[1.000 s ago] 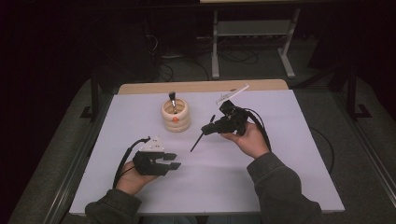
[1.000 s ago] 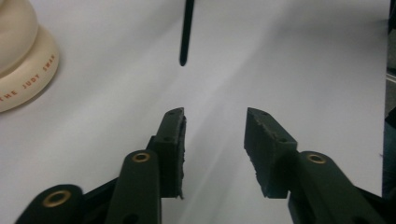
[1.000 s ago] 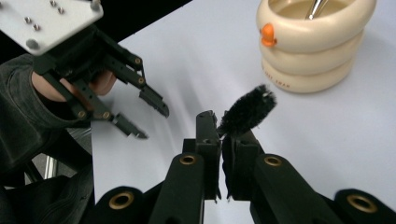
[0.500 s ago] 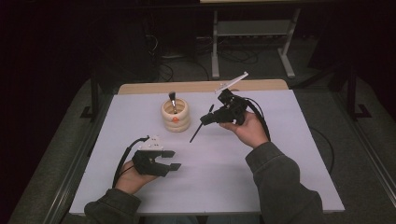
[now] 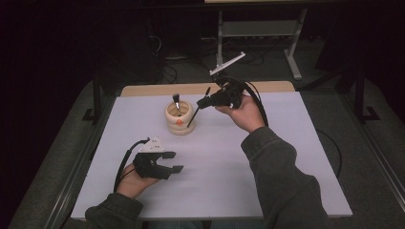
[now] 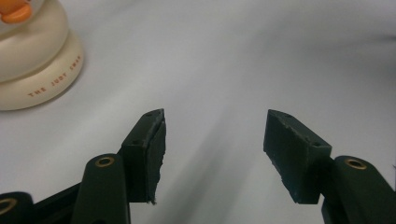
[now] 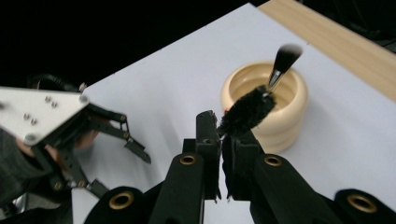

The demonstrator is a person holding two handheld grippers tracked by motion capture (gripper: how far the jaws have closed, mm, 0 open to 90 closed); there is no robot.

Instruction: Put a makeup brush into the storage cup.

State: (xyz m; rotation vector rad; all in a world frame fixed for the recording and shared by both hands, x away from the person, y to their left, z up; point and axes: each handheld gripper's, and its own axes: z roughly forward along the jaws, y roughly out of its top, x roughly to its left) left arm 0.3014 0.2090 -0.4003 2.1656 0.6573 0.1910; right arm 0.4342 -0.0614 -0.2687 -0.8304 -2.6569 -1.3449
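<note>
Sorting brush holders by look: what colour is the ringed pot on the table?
Cream, the pot shows best in the right gripper view.

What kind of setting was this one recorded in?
Probably a lab or studio recording station, not a home: a table under a plain white sheet, dark surroundings, loose cables on the floor and a grey metal stand behind. A cream ringed holder sits on the table.

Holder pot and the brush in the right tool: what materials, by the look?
Holder pot: cream, ringed, with a smooth, slightly glossy sheen and printed lettering at its base; it looks like glazed ceramic or moulded plastic, and the look leaves that open. Held brush: fuzzy black bristle head, likely synthetic fibre, and a thin dark handle, material unclear. The right tool is shut on it.
</note>
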